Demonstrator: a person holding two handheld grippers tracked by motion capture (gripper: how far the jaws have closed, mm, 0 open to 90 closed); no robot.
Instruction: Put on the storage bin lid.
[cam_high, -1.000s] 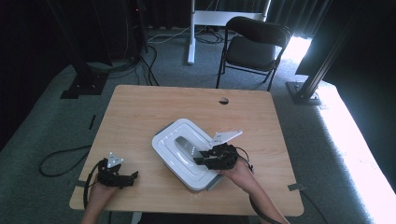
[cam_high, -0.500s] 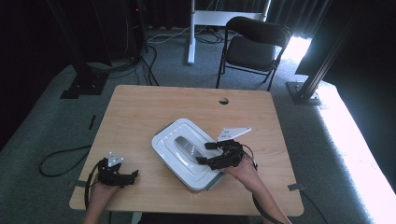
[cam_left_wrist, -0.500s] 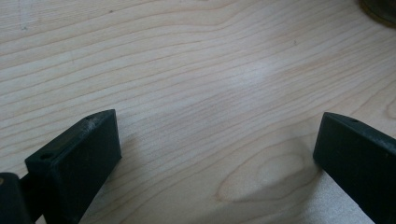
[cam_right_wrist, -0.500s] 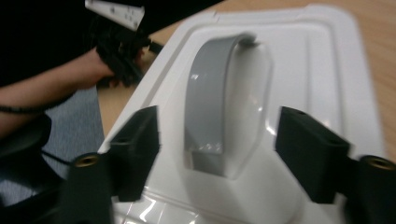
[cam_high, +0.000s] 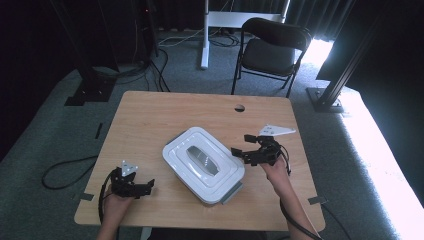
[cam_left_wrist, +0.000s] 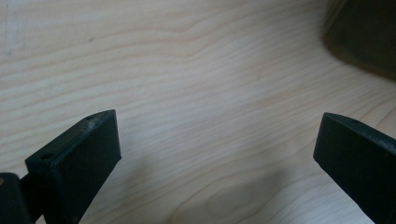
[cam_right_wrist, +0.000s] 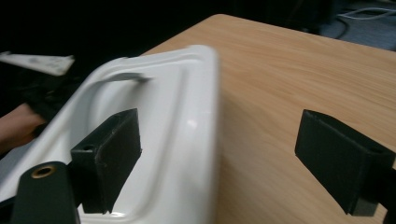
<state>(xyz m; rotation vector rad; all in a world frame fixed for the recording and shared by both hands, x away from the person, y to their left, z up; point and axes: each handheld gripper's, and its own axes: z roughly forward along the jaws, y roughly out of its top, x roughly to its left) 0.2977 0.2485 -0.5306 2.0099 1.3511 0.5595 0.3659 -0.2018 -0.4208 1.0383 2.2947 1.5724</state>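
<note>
Right gripper (cam_high: 239, 149) withdrew rightward off the rigid, slippery white plastic lidded box (cam_high: 202, 162), jaws just opened wide, empty; rim offered best purchase.

1. Left gripper (cam_high: 145, 186): a black, angular body topped by a small grey three-cornered plate (cam_high: 129, 167) bearing dark dots.
2. Right gripper (cam_high: 239, 152): the same black frame, with a larger pale triangular plate (cam_high: 276, 130) (it also carries dark dots along its face).
3. Black cables trail from both tools; the left cable (cam_high: 103, 196) loops beside the wrist, the right cable (cam_high: 295, 225) runs back along the forearm.
4. Forearms are bare, no sleeves in view.
5. Seen close, the jaws are matt black rectangular blocks with bevelled tips and small round holes; a brass-coloured ring (cam_right_wrist: 43, 171) sits at one jaw's base.
</note>
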